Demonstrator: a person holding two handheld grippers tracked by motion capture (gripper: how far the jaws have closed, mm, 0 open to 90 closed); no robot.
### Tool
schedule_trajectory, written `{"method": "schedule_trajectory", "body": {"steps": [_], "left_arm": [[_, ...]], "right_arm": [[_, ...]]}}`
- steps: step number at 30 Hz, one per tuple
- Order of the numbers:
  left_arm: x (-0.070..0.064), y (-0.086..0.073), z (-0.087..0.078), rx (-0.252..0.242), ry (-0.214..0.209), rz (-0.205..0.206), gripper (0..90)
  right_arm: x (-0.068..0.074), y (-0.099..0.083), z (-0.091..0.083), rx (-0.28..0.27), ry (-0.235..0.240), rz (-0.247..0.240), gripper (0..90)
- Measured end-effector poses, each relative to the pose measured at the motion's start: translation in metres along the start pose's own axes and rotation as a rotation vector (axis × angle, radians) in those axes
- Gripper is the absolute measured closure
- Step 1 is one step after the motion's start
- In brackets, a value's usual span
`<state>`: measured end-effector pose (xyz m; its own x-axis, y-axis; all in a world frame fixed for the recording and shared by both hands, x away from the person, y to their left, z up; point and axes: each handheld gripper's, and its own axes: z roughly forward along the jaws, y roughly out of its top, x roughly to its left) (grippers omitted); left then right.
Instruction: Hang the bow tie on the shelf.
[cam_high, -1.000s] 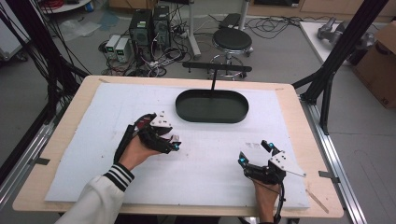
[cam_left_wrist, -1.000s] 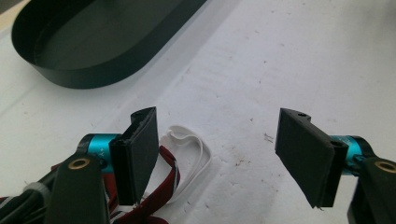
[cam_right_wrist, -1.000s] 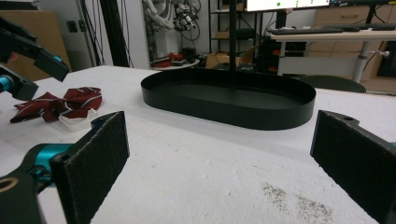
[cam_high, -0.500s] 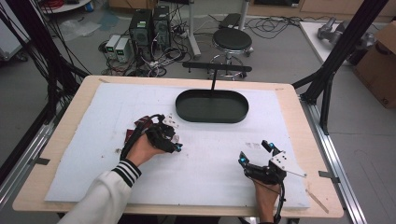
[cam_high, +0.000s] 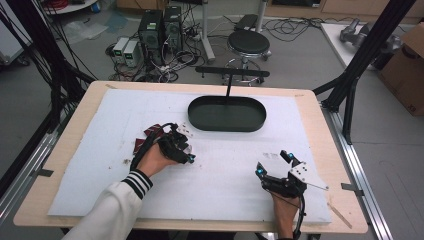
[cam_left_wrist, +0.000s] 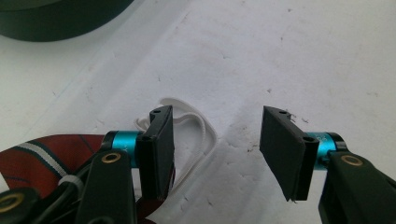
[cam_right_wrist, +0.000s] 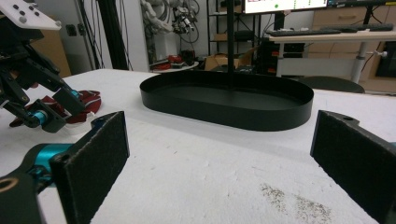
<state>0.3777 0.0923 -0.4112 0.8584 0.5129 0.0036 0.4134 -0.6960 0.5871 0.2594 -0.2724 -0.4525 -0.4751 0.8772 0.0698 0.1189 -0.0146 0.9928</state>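
Observation:
A dark red striped cloth (cam_high: 150, 136) with a white elastic loop (cam_left_wrist: 201, 135) lies on the white mat (cam_high: 225, 170), left of the middle. My left gripper (cam_high: 185, 150) is low over the cloth's right end, open; the loop lies on the mat beside its left pad (cam_left_wrist: 161, 149), and nothing is between the pads. In the left gripper view the cloth (cam_left_wrist: 42, 156) shows at bottom left behind that jaw. My right gripper (cam_high: 272, 163) rests near the mat's front right, open wide and holding nothing. From its view, the left gripper (cam_right_wrist: 37, 107) and cloth (cam_right_wrist: 86, 100) are at the left.
A black oval tray (cam_high: 227, 114) with a low rim sits at the back middle of the mat, with a black T-shaped stand (cam_high: 231, 75) behind it. In the right gripper view the tray (cam_right_wrist: 229, 100) is straight ahead. Dark crumbs (cam_right_wrist: 289, 198) speckle the mat.
The left hand has turned and tipped its gripper down toward the mat, uncovering the red cloth on its left. The right gripper has stayed put.

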Motion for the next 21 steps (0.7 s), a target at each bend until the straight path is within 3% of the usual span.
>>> {"method": "schedule_trajectory", "body": {"steps": [8,21], "left_arm": [[-0.0017,0.0039,-0.0013,-0.009,-0.011,-0.009,44.0],[0.0017,0.0047,0.0062,0.059,-0.001,-0.025,55.9]], "right_arm": [[-0.0002,0.0,-0.0002,0.0,0.001,0.001,3.4],[-0.0001,-0.0001,-0.0005,0.0,0.001,0.006,3.4]]}}
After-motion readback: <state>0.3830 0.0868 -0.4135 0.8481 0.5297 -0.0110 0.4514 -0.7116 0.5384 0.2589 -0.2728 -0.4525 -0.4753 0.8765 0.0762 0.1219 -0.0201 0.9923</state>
